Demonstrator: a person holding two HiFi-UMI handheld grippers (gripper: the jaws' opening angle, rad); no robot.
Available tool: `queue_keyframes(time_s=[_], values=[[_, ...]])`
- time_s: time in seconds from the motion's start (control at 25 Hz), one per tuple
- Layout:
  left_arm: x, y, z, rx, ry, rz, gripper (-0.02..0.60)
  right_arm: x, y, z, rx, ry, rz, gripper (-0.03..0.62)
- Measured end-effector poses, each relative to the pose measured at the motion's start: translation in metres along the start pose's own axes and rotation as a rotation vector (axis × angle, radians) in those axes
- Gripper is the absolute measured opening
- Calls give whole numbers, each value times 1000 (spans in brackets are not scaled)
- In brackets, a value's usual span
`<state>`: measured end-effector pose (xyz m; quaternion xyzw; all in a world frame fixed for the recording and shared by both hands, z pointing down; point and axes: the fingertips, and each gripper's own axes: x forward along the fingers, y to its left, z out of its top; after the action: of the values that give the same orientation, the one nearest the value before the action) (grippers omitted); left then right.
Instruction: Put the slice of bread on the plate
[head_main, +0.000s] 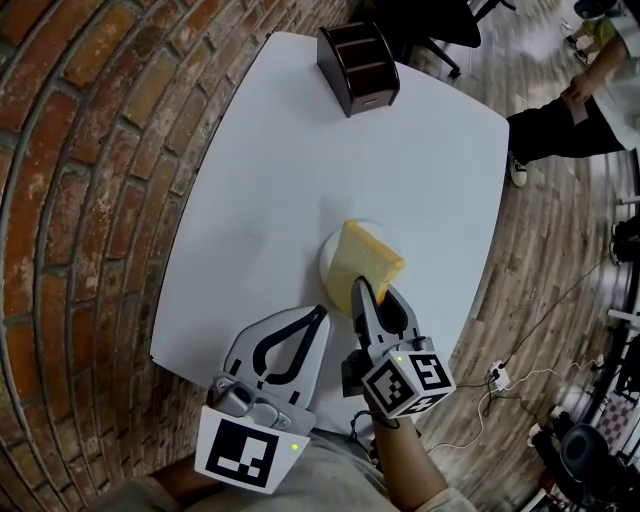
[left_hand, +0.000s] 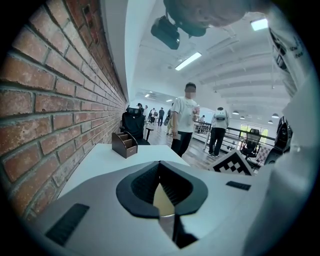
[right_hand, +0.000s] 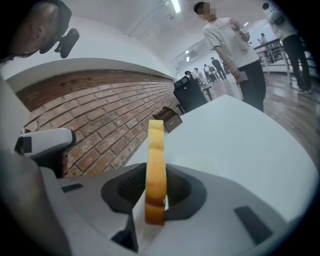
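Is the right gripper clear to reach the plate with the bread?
Probably yes: the right gripper holds the slice of bread apparently right over the plate, and the shut left gripper sits off to the side.

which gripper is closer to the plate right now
Right. The right gripper holds the slice of bread over the plate, its tips above the near rim. The left gripper, shut and empty, sits just outside the plate's near-left edge.
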<state>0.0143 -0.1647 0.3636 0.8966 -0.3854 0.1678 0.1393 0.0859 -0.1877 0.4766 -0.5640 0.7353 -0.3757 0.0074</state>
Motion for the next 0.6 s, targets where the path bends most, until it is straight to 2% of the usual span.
queue_keyframes(time_s=[0.36,0.6], values=[[0,0,-1,-1,5,3,9,3,-8,-1,38,-6,-5,100],[0,3,-2,-1,4,7,9,5,-13,1,19,-14,-32,117]])
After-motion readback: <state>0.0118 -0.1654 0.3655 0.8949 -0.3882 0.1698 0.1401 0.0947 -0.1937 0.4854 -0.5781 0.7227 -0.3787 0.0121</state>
